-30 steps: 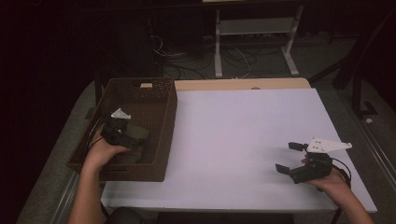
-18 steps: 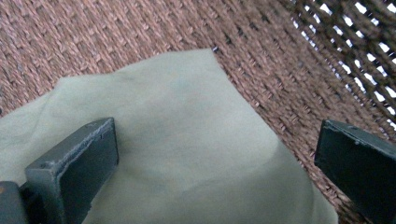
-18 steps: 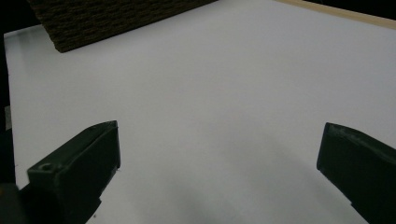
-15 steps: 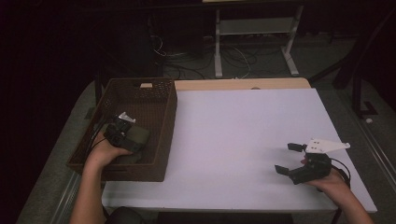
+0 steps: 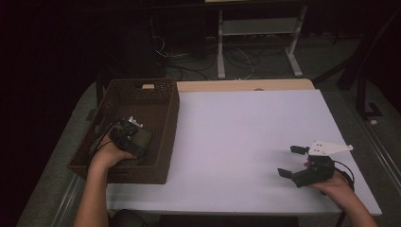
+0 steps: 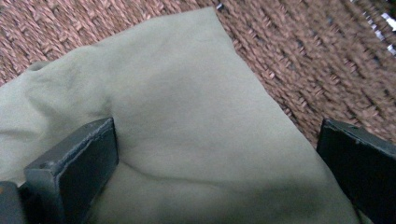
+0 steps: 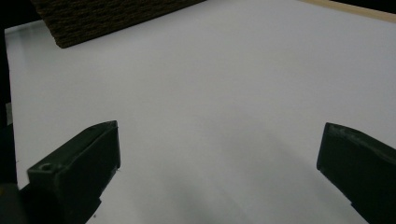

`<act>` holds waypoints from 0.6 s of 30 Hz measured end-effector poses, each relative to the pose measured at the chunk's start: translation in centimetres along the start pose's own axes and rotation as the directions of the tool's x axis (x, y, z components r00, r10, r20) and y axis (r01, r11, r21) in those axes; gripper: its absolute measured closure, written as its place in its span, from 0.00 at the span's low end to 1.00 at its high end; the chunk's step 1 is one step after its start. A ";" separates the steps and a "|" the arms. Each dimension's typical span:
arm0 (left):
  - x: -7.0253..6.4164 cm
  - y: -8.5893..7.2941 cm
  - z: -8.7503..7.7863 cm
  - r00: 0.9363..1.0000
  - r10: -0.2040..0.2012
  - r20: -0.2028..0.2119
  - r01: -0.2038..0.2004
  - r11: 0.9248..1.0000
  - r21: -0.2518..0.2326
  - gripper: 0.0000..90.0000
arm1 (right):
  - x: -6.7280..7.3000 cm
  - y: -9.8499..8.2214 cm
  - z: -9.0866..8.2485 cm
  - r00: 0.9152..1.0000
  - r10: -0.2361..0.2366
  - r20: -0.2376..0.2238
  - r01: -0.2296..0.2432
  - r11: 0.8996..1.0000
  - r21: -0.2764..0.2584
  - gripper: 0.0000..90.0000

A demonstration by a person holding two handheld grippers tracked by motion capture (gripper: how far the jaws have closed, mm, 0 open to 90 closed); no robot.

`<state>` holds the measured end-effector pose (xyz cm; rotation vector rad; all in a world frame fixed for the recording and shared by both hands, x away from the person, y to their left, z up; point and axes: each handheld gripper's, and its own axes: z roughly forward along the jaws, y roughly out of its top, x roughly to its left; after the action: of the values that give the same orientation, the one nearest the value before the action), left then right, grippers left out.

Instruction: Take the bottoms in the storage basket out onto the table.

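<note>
- Down in the basket (image 5: 161, 101), the left gripper (image 6: 217, 154) had its jaws spread wide over the cloth (image 6: 187, 116), one jaw pressing on the fabric, the other at its edge, nothing pinched.
- Over on the table (image 5: 236, 127), near its right front corner, the right gripper (image 5: 293, 161) was wide too, holding nothing, just bare white top between the jaws.
- From the high view the cloth (image 5: 140, 141) was mostly covered by the left gripper and hand (image 5: 111, 153), so its full shape was hard to make out.
- Cloth: olive, soft, matte, a few gentle folds, lying on the basket floor. Basket: brown, woven, rectangular, at the table's left edge.
</note>
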<state>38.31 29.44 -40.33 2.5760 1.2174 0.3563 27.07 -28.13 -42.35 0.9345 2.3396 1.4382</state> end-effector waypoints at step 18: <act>-0.9 0.4 0.8 0.987 0.087 -0.132 -0.074 0.992 0.103 0.05 | -0.1 0.0 0.2 1.000 0.004 0.000 -0.004 1.000 0.005 0.00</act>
<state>38.33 28.35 -41.03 2.7298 1.2054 0.5093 27.23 -28.11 -42.46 0.9409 2.3442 1.4347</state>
